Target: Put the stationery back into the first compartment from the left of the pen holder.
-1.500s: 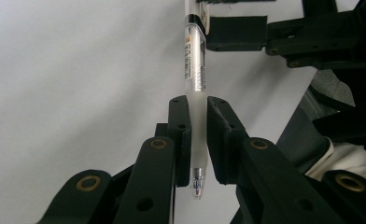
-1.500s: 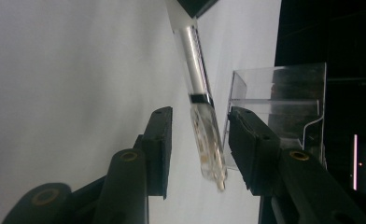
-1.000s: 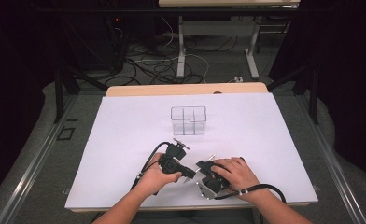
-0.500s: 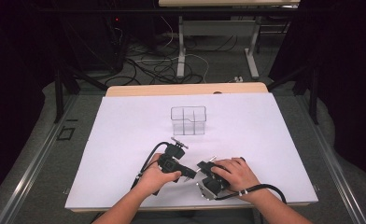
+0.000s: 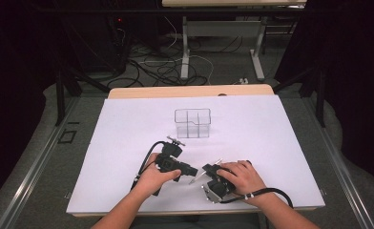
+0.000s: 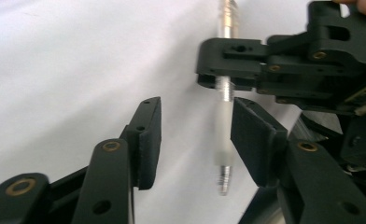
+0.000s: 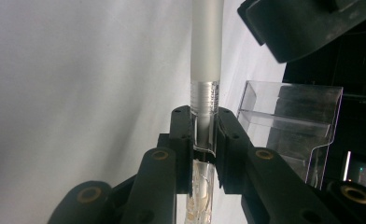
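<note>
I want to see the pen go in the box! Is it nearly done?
Not yet. Done: the right gripper has the pen clamped between its jaws. In hand: the left gripper has just been opening, its pads off the pen that sits between them. Left, probably: carrying the pen to the clear box, which stands farther up the table with nothing visible in it.
</note>
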Demonstrator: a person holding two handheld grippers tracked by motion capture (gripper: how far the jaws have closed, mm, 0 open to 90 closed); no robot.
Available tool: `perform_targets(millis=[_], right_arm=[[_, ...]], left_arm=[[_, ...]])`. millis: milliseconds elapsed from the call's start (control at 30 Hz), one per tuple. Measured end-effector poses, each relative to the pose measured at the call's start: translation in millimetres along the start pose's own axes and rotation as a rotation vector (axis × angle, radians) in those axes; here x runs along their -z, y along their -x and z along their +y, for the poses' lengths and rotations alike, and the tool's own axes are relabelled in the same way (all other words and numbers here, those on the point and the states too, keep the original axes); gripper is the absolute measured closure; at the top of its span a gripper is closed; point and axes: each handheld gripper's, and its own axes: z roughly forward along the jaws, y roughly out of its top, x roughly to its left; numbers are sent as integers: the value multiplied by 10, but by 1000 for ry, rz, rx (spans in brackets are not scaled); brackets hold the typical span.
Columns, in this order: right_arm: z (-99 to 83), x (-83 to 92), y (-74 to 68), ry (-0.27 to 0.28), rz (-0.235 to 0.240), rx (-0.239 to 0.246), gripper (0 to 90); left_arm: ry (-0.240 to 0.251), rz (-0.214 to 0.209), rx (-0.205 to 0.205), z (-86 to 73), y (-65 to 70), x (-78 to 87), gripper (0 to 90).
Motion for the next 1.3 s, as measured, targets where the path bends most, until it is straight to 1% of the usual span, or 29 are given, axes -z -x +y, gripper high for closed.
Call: perform_targets(millis=[33,100,133,233,300,333,367,400,433,467,533,567,600,633,667,700,733,767,800,833,900,967,1033,1100,1133,1167,1200,1233,1300], right_arm=[[0,7,10,-13,21,0,789],[-6,9,18,-19,18,-7,789],[-12,9,23,-17,7,-7,789],[-24,22,37,-23,-6,-33,789],[-36,26,54,-20,-22,-57,789],[-42,33,63,-24,-30,-76,789],[-57,37,70,-12,-47,-104,789],[-75,44,83,0,-68,-138,789],[-91,32,78,24,-100,-184,789],[-106,36,93,26,-115,-214,789],[-139,31,121,53,-125,-287,789],[-153,34,149,55,-112,-309,790],[-170,24,151,78,-136,-353,790],[-189,31,178,77,-128,-385,790],[-211,24,188,98,-138,-433,790],[-236,29,213,97,-132,-466,790],[-256,27,229,108,-140,-508,790],[-275,25,242,120,-144,-552,790],[-295,27,259,128,-146,-593,790],[-313,23,280,139,-150,-633,789],[-355,7,327,166,-147,-729,790],[-396,-12,378,181,-158,-822,790],[-436,-37,431,204,-165,-919,790],[-476,-67,484,239,-169,-1011,789],[-493,-86,508,259,-171,-1052,789],[-509,-104,534,280,-172,-1092,790],[-525,-126,562,302,-175,-1126,789],[-534,-144,589,320,-174,-1161,790],[-549,-178,645,346,-171,-1224,790]], left_arm=[[5,11,-2,1,-16,11,514],[27,33,3,1,-34,30,494],[41,45,0,0,-41,45,484],[77,88,-22,-10,-55,101,447],[94,108,-40,-16,-70,137,418],[108,118,-49,-24,-76,145,403],[111,133,-61,-31,-83,156,389],[115,145,-74,-41,-94,166,379],[121,154,-74,-54,-101,179,373],[136,158,-66,-70,-112,191,372],[157,169,-59,-101,-136,234,368],[165,174,-50,-116,-142,251,363],[180,180,-46,-133,-144,268,358],[191,178,-47,-150,-152,282,354],[198,179,-53,-167,-162,300,349],[207,183,-78,-182,-181,319,335],[222,197,-73,-201,-182,327,299],[213,208,-92,-214,-200,348,289],[228,217,-80,-235,-200,354,290],[233,223,-110,-250,-225,370,286],[245,238,-124,-282,-258,381,245],[241,254,-135,-306,-288,396,210],[245,250,-130,-320,-308,404,164],[255,257,-126,-322,-329,420,158],[261,261,-119,-320,-340,425,156],[267,260,-98,-323,-347,424,154],[267,282,-104,-322,-367,431,152],[270,294,-88,-326,-375,428,146],[275,306,-80,-330,-409,445,131]])
